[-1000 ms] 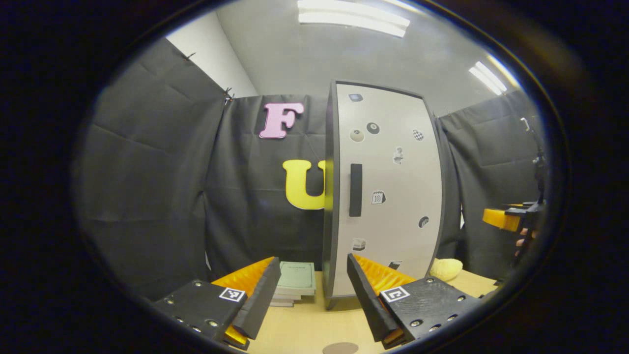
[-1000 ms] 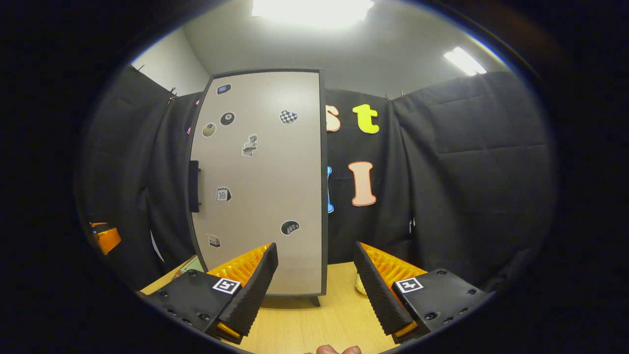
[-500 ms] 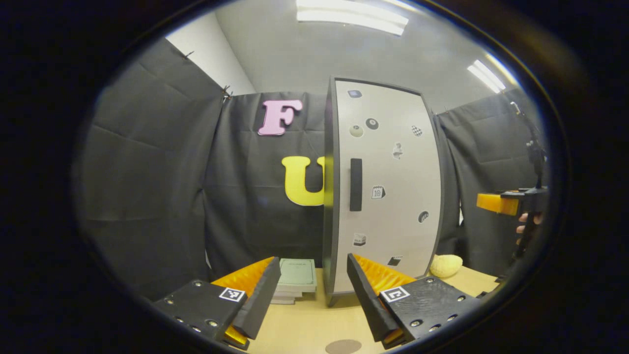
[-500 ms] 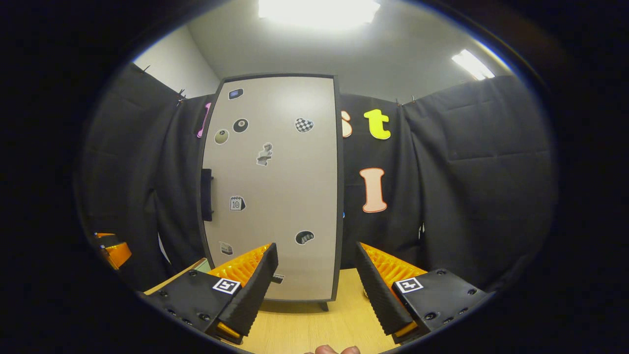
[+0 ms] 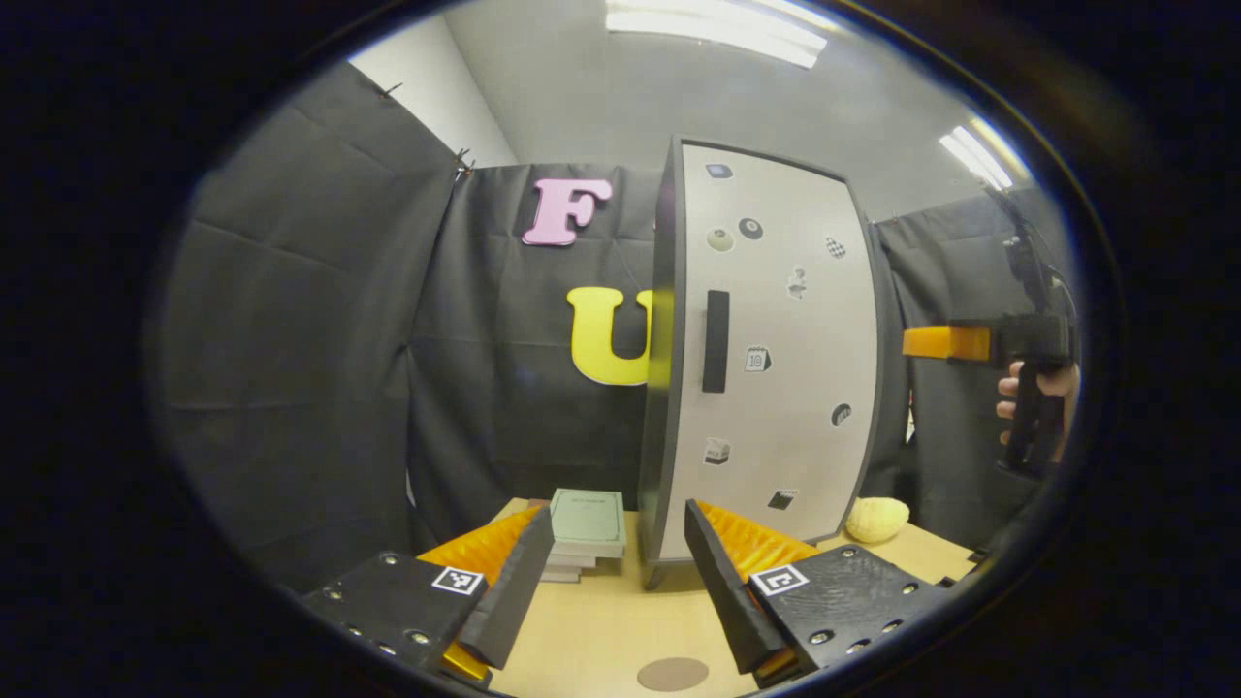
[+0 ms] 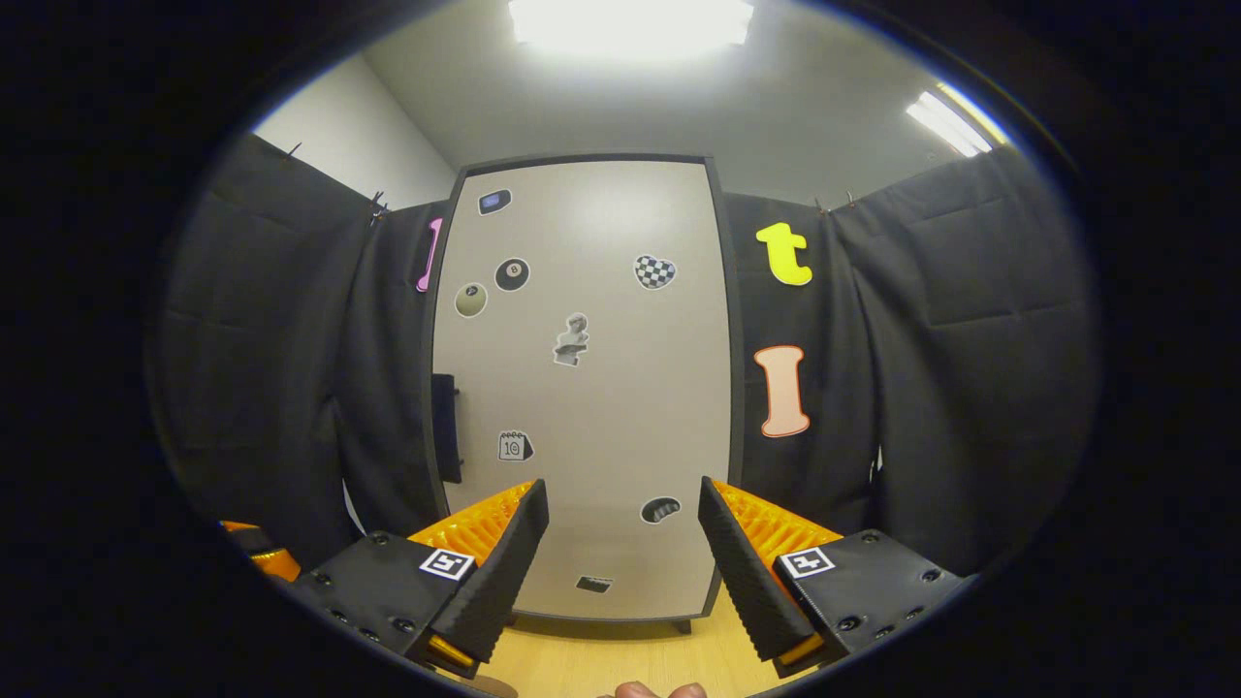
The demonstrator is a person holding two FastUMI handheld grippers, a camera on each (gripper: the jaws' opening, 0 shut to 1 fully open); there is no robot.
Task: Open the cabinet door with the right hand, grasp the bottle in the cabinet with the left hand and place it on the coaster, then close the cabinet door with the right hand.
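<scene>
The cabinet door [image 6: 601, 388] is pale grey with a dark frame, a black handle [image 5: 715, 341] and small stickers, one checkered. The table [image 5: 601, 630] is light wood; the coaster [image 5: 673, 674] is brown, the book [image 5: 587, 517] pale green.

The left gripper view looks from low over the tabletop [image 5: 601, 630], left of the cabinet [image 5: 776, 349], toward its closed door at an angle. The right gripper view faces that cabinet [image 6: 582, 388] door squarely and nearer. Both share the cabinet front and tabletop [image 6: 620, 659]

Shut cabinet door [image 6: 582, 388] blocks ahead; open air before its handle [image 5: 715, 341]
</scene>
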